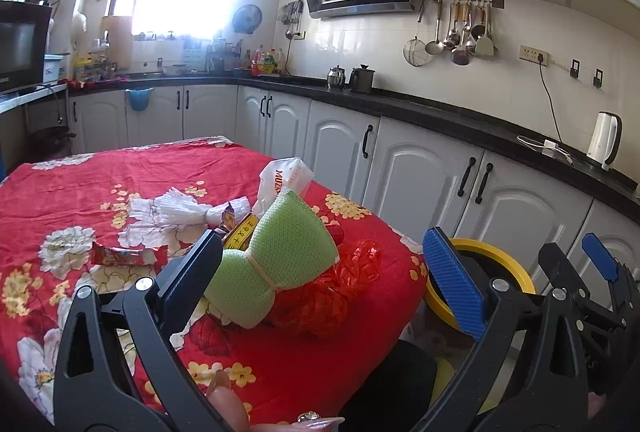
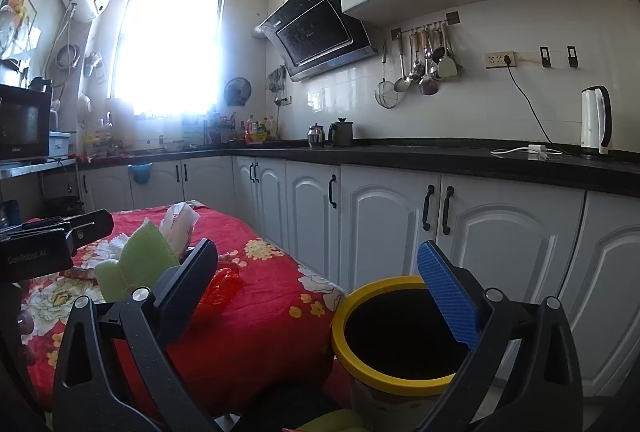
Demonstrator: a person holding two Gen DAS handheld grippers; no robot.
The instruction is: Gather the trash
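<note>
Both tools stand wide apart and hold nothing. The left tool [image 1: 320, 272] aims down at the trash heaped near the desk [image 1: 60, 192] edge: green sponge [image 1: 280, 252], red bag [image 1: 340, 280], wrapper [image 1: 124, 256]. The right tool [image 2: 320, 296] hovers by the bin [image 2: 360, 372], set beside the desk, likely for short drops

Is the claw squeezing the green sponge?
No, the left claw is wide open and its fingers stand apart from the green sponge, which lies on the red tablecloth.
</note>
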